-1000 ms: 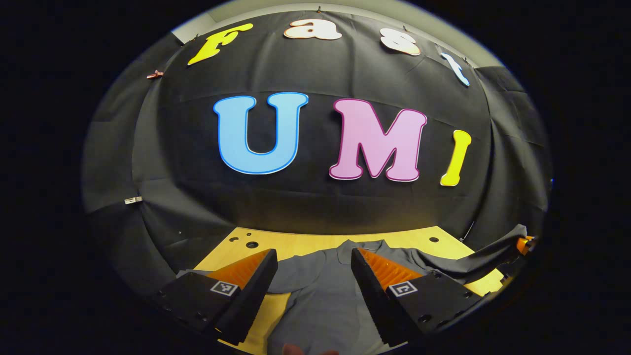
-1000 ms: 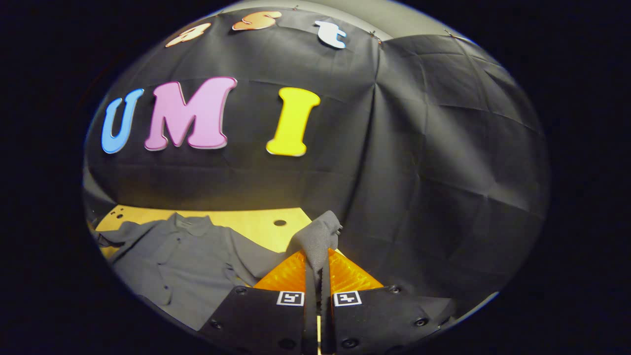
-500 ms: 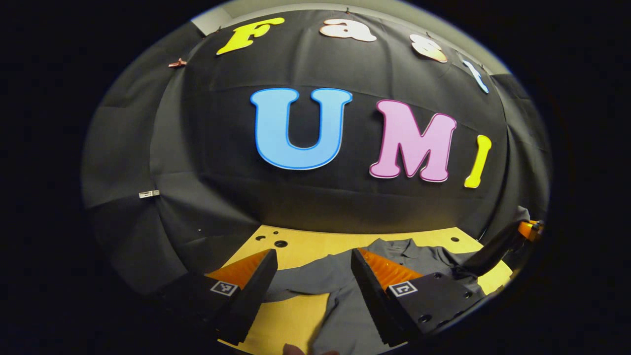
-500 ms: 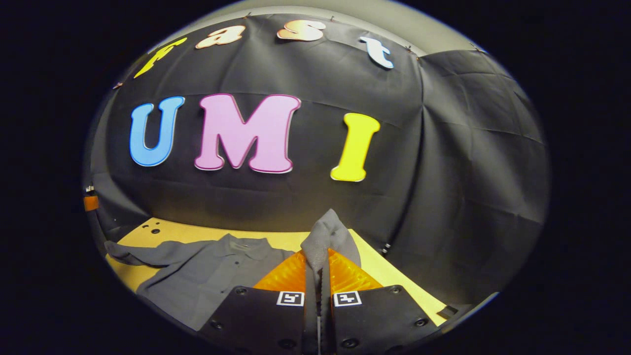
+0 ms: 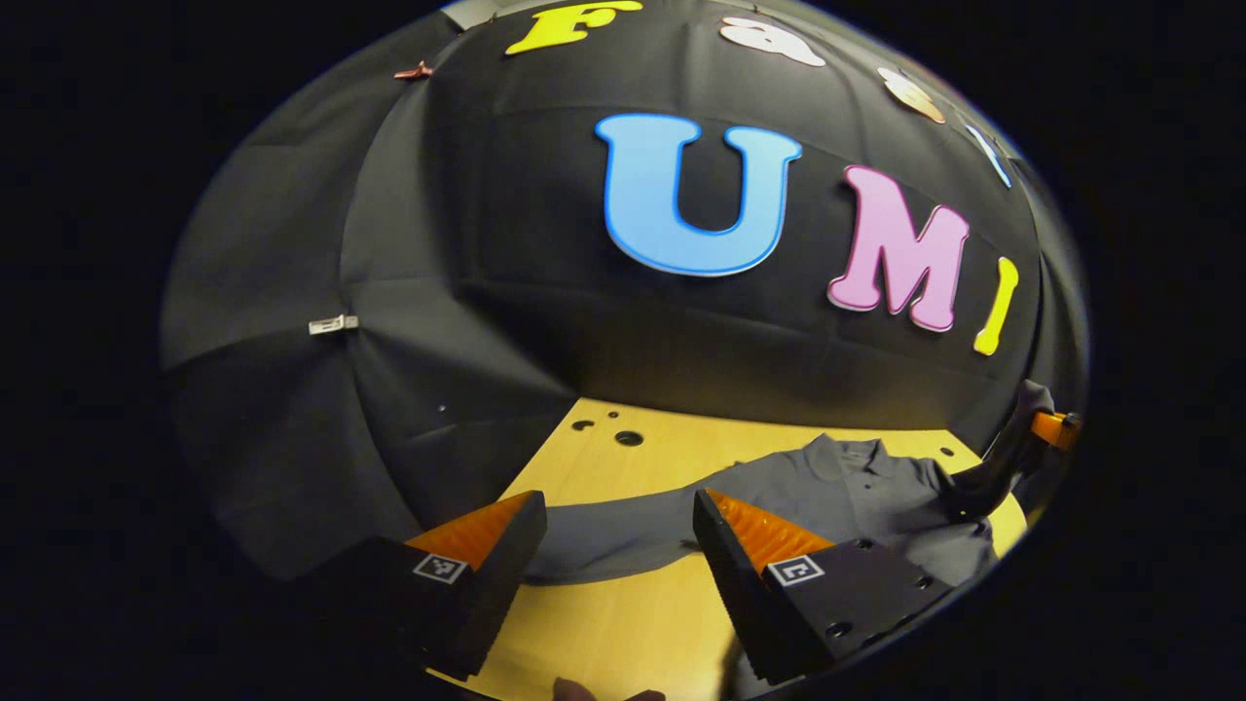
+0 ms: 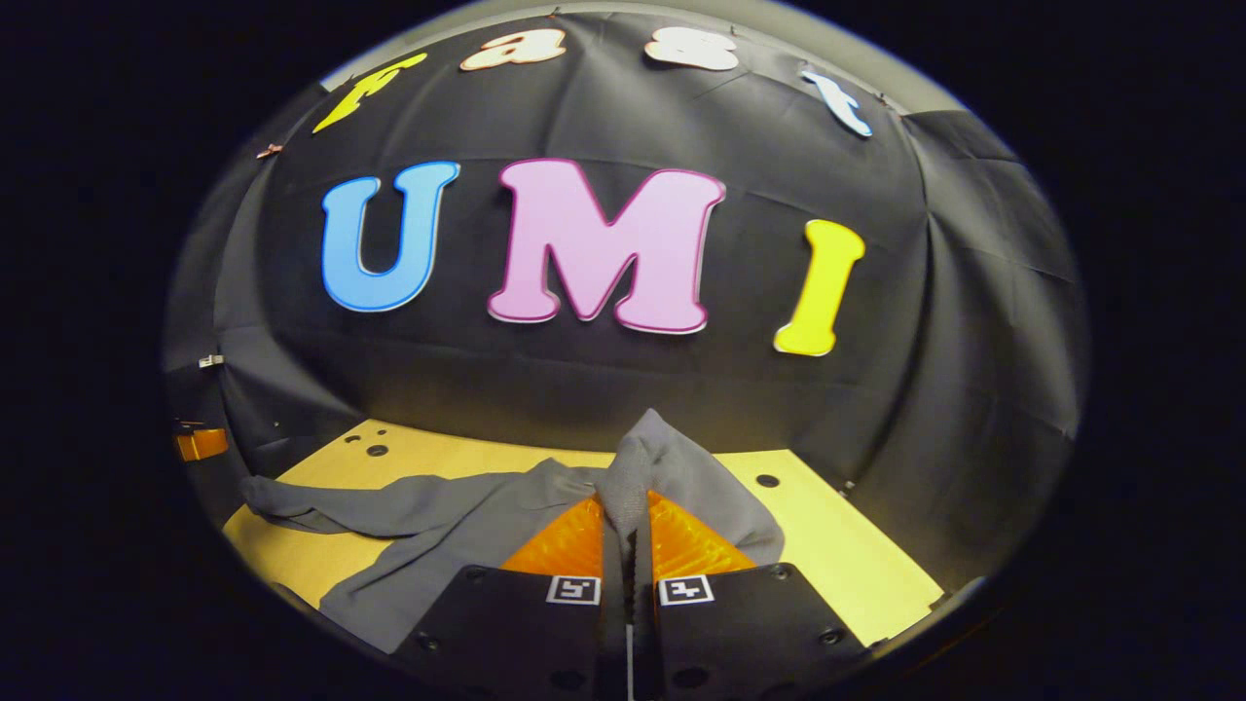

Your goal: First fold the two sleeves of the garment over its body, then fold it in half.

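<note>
A grey collared shirt (image 5: 857,492) lies on the yellow wooden table (image 5: 623,623). In the left gripper view its left sleeve (image 5: 613,537) stretches across between the fingers of my left gripper (image 5: 618,521), which is open and hovers just above it. My right gripper (image 6: 628,506) is shut on the right sleeve's cuff (image 6: 638,458), lifted over the shirt body (image 6: 458,531). In the left gripper view the right gripper (image 5: 1051,426) shows far right with the sleeve raised. In the right gripper view the left sleeve (image 6: 321,497) lies flat toward the left.
The black cloth wall stands close behind the table. Small holes (image 5: 628,438) dot the table's far left corner, another hole (image 6: 766,480) lies at the right. The left gripper's finger (image 6: 200,443) shows at the far left edge of the right gripper view. Bare table (image 6: 847,574) lies right of the shirt.
My left gripper moved left off the shirt body to over the left sleeve, staying open. My right gripper carried the right sleeve leftward, toward the shirt body.
</note>
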